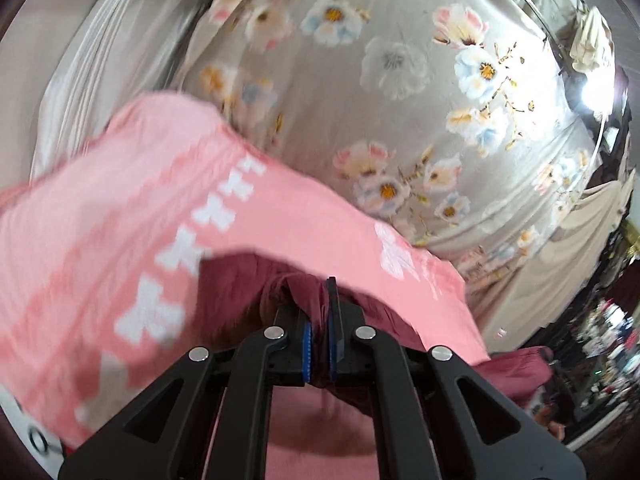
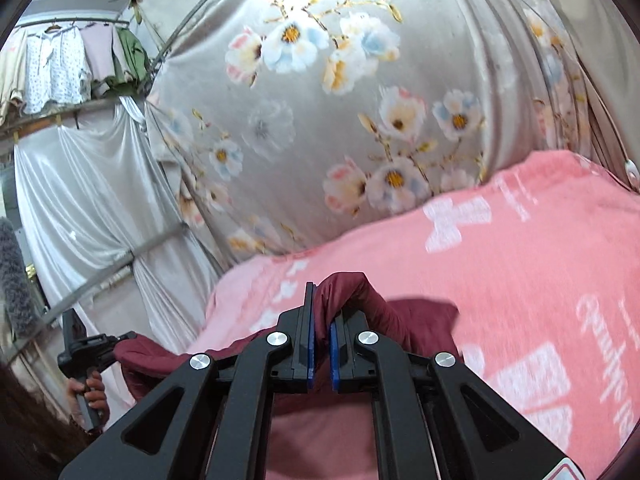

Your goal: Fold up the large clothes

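A dark maroon garment (image 1: 240, 280) hangs between my two grippers above a pink bed cover. My left gripper (image 1: 318, 300) is shut on a bunched edge of the maroon garment. My right gripper (image 2: 322, 308) is shut on another bunched edge of the same garment (image 2: 400, 320). In the right wrist view the left gripper (image 2: 80, 344) shows at the lower left, held in a hand, with the maroon cloth stretching from it towards me. Most of the garment hangs below the fingers and is hidden.
A pink bed cover with white bows (image 1: 120, 220) (image 2: 500, 272) lies beneath. A grey floral curtain (image 1: 380, 80) (image 2: 320, 120) hangs behind it. White drapes (image 2: 80, 200) and hung clothes (image 2: 68, 64) are at the left. A cluttered shelf (image 1: 608, 340) is at the right.
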Available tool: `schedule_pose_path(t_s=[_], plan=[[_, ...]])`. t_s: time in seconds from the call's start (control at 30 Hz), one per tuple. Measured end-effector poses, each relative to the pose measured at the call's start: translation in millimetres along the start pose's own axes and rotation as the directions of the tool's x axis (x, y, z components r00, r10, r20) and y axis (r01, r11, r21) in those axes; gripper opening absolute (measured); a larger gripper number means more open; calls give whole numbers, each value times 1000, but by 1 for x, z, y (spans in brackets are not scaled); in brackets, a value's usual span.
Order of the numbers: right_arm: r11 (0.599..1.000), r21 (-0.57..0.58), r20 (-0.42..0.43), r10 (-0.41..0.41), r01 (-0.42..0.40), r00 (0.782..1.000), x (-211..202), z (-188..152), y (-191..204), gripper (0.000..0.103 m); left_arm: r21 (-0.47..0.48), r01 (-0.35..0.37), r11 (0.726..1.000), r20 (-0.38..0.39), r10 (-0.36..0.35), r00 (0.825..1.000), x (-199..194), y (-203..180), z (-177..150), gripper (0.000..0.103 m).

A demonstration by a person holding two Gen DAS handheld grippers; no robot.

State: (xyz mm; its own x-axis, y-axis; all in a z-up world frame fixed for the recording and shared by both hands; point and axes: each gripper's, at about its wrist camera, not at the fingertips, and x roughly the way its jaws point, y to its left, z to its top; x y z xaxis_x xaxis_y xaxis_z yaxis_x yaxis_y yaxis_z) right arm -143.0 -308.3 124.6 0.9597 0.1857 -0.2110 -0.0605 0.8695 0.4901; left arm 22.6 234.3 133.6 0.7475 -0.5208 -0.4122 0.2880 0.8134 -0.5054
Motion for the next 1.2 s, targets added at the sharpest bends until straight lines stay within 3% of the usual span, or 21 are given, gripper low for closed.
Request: schedule_pose_path(t_s=[0.17, 0.3, 0.4, 0.5, 0.63, 0.7, 0.83, 1.03, 1.1, 1.2], plan=[[988, -6, -29, -152, 152, 988, 97, 37, -24, 5, 60, -154, 986, -13, 155, 988, 90, -8, 41, 6], [969, 31, -121, -242, 247, 963, 178, 30, -62, 5, 117, -311, 943, -80, 321, 944, 185, 3, 49, 6], [947, 34, -180, -309, 320, 934, 231, 13, -87, 5, 147, -400, 905, -151, 420, 895, 258, 26, 39, 6], [921, 9, -232, -378, 390, 896, 276, -7, -105, 5, 156, -444, 882, -219, 470, 855, 306, 53, 22, 7], [895, -21, -286, -432, 445, 856, 312, -28, -124, 5, 156, -463, 873, -278, 488, 827, 341, 79, 0, 8], [889, -10, -319, -437, 458, 841, 325, -40, -136, 5, 154, -461, 874, -285, 486, 826, 351, 87, -8, 9], [886, 23, -358, -425, 463, 831, 338, -59, -153, 5, 150, -437, 887, -279, 462, 842, 359, 95, -21, 11], [893, 61, -384, -392, 447, 836, 347, -69, -164, 10, 100, -393, 914, -262, 405, 876, 362, 104, -24, 13], [902, 93, -371, -361, 421, 856, 342, -63, -164, 14, 63, -370, 927, -277, 372, 886, 359, 109, -20, 15], [921, 152, -261, -313, 359, 913, 303, -45, -152, 38, -18, -330, 944, -299, 310, 903, 336, 116, -9, 30]])
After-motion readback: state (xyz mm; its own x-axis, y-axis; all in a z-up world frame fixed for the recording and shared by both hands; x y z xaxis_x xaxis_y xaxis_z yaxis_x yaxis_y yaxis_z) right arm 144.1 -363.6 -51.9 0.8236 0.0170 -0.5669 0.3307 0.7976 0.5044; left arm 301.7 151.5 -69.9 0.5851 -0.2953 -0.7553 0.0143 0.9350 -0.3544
